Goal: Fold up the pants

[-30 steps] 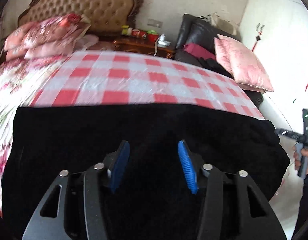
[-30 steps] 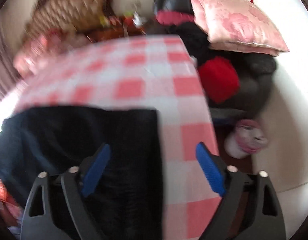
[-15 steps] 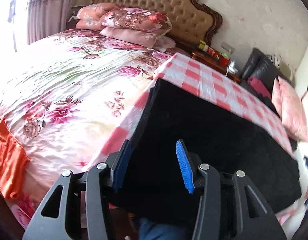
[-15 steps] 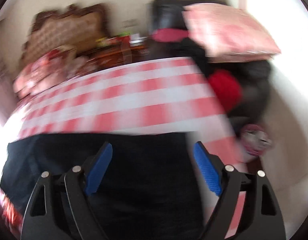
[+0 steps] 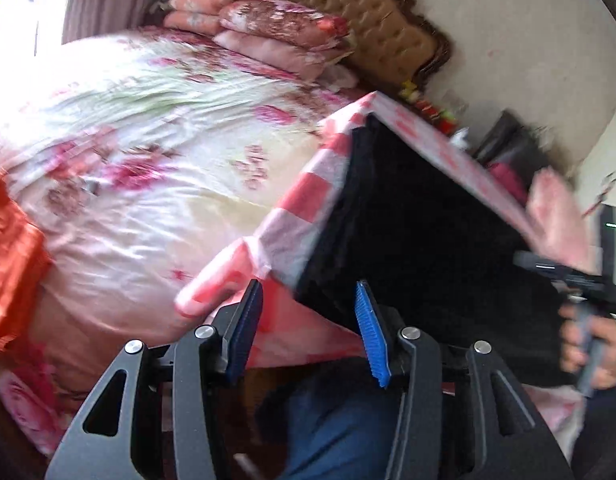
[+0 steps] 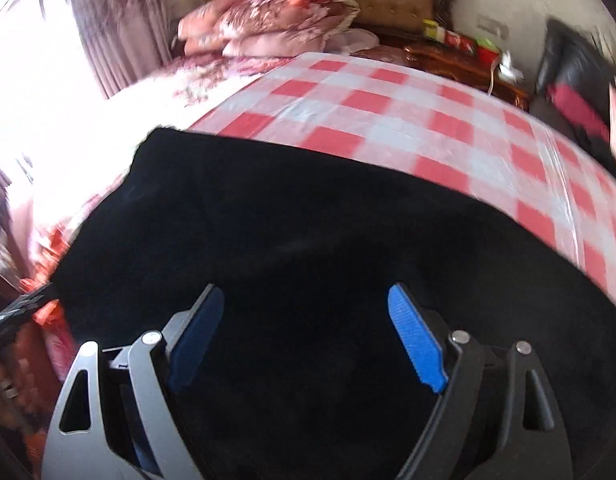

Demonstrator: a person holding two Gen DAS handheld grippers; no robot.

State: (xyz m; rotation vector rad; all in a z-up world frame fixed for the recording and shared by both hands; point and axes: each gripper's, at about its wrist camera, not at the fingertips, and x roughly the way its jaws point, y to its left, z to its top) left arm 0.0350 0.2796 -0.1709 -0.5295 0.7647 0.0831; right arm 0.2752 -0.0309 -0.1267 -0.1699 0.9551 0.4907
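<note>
Black pants (image 5: 427, 240) lie flat on a red-and-white checked tablecloth (image 5: 304, 208). In the left wrist view my left gripper (image 5: 308, 324) hovers at their near left corner. Its blue pads stand apart and the corner lies just ahead of the gap, untouched. At that view's right edge a hand holds my right gripper (image 5: 575, 280) over the pants' other end. In the right wrist view my right gripper (image 6: 308, 336) is spread wide above the middle of the pants (image 6: 308, 220), with nothing between its pads. The checked cloth (image 6: 387, 96) stretches beyond.
A floral bed (image 5: 128, 140) with stacked pillows (image 5: 276, 40) lies left of the table, and an orange cloth (image 5: 12, 248) is at its near edge. Behind stand a wooden nightstand (image 6: 447, 56) and a black sofa (image 6: 567, 76). The person's blue trouser leg (image 5: 331, 420) shows below my left gripper.
My left gripper has swung left from over the pants' middle to their near left corner. My right gripper has swept left from the pants' right edge to over their middle.
</note>
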